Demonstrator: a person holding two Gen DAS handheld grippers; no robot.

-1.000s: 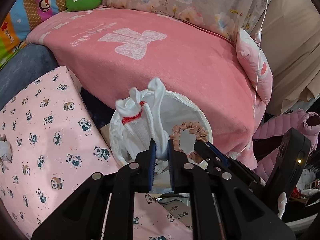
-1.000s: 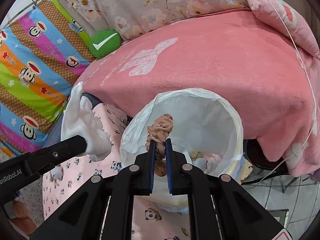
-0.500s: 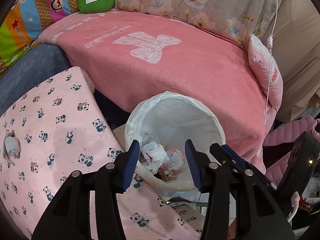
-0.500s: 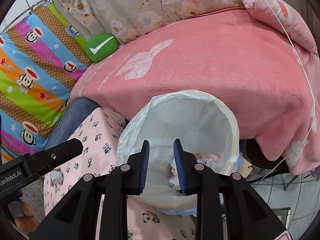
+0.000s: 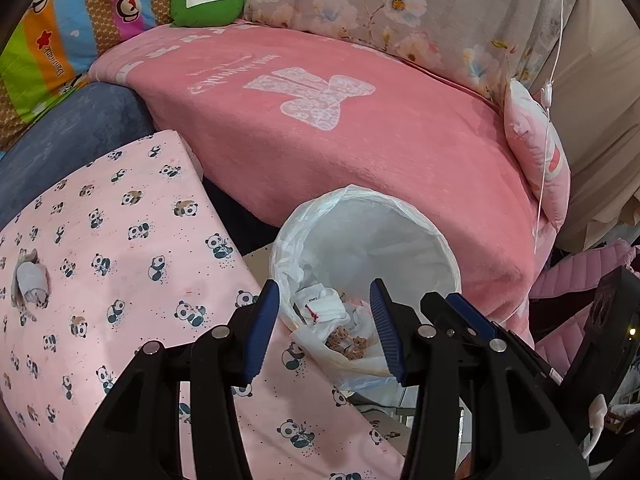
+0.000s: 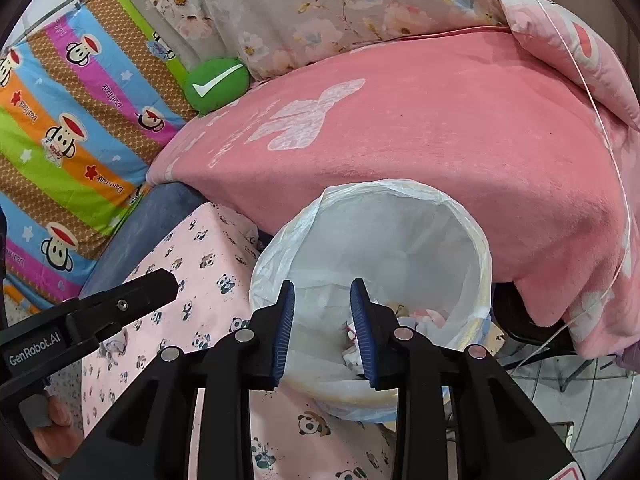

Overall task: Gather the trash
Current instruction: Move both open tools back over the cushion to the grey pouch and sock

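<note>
Both tongs parted over the lined bin.
We see the left tongs (image 5: 324, 328) and right tongs (image 6: 322, 328) just opened, nothing between them; beyond their tips, the white-bagged bin (image 5: 400, 240) tilts mouth-first toward us, holding a crumpled white sock (image 5: 324, 310) and brown scrunchie (image 5: 346, 344).

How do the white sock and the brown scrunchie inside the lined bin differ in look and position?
The white sock is pale with a red stitch and a small label; the brown scrunchie is tan and ruffled. The sock lies further into the bin, the scrunchie nearer its front rim. Both rest loose among the trash, touched by neither gripper.
</note>
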